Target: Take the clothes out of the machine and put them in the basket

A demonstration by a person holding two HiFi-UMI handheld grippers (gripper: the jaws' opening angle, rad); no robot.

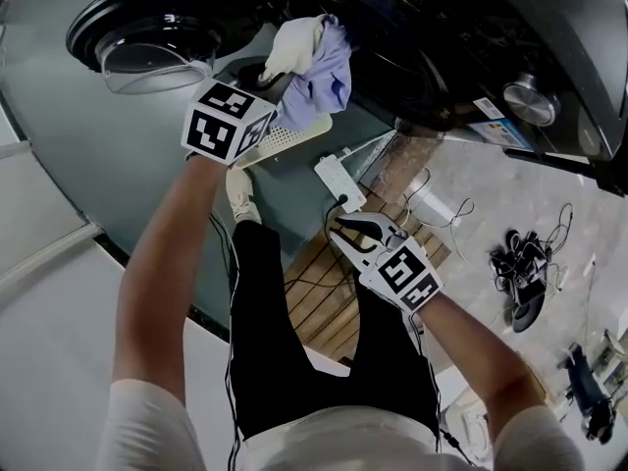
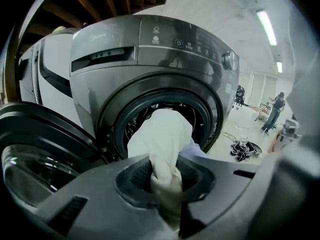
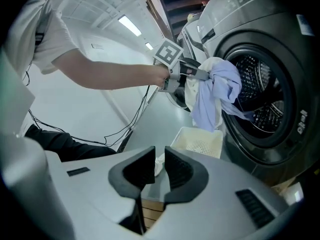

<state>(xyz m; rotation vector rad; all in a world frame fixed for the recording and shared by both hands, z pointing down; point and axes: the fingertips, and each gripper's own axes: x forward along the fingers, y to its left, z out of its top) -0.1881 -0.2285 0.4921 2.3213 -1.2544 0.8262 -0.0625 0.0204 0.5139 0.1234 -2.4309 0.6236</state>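
Pulling laundry clear of the drum is the step in hand. The left gripper (image 2: 165, 178) has its jaws clamped on a bunched bundle of white and pale lavender cloth (image 2: 161, 131). The bundle hangs just outside the round mouth of the dark grey front-loading washing machine (image 2: 150, 49). The cream perforated plastic basket (image 3: 197, 141) stands on the floor in front of the machine, below its mouth and under the hanging bundle. The right gripper (image 3: 159, 166) is lower and well apart from the mouth. Its jaws stand a narrow gap apart with nothing between them.

By my reading, nothing has been dropped yet. The next move calls for drawing the cloth free of the mouth's rim, since one lavender tail seems to reach back toward the drum. After that the bundle has to be lowered over the basket before the jaws part. Limp fabric could snag on the seal or drape over the basket's edge, so the release should come low and centred.

The left gripper view alone shows the pinch itself, a twisted white fold squeezed between the pads, but it shows no basket. The right gripper view gives the side-on picture: the left gripper (image 3: 187, 71), the bundle (image 3: 215, 94) and the basket beneath, with the drum's bare metal wall behind. The head view places both tools at once, the left gripper (image 1: 280, 81) up by the mouth and the right gripper (image 1: 355, 235) farther back. It also shows the round glass door (image 1: 147, 32) swung open beside the mouth.
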